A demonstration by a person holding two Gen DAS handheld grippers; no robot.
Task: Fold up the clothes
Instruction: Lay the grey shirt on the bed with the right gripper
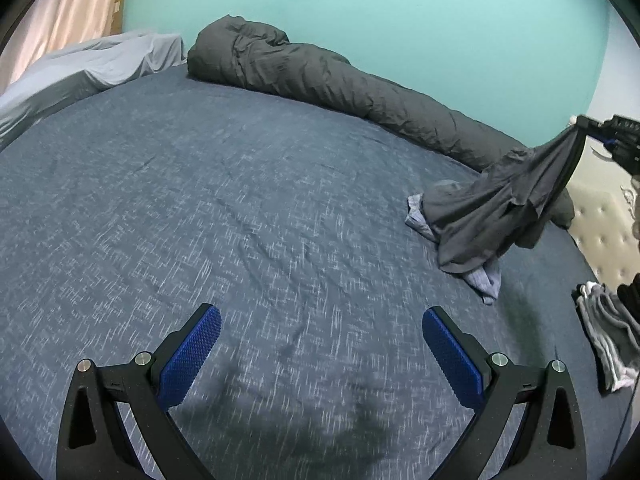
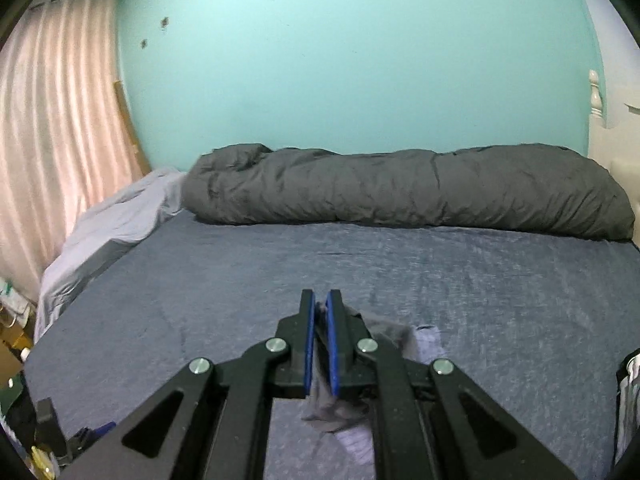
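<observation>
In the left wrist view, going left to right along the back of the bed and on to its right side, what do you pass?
Pink curtain → light grey sheet → rolled dark grey duvet → dark grey garment lifted by the right gripper → folded grey clothes.

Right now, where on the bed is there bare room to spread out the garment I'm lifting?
The blue heathered sheet is bare from the rolled dark grey duvet to the open left claw. The crowded side is under the right claw: dark grey garment, pale striped cloth, grey-and-white folded stack.

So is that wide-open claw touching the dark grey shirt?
Apart. The left wrist view shows the left gripper over bare sheet, the dark grey shirt far off.
</observation>
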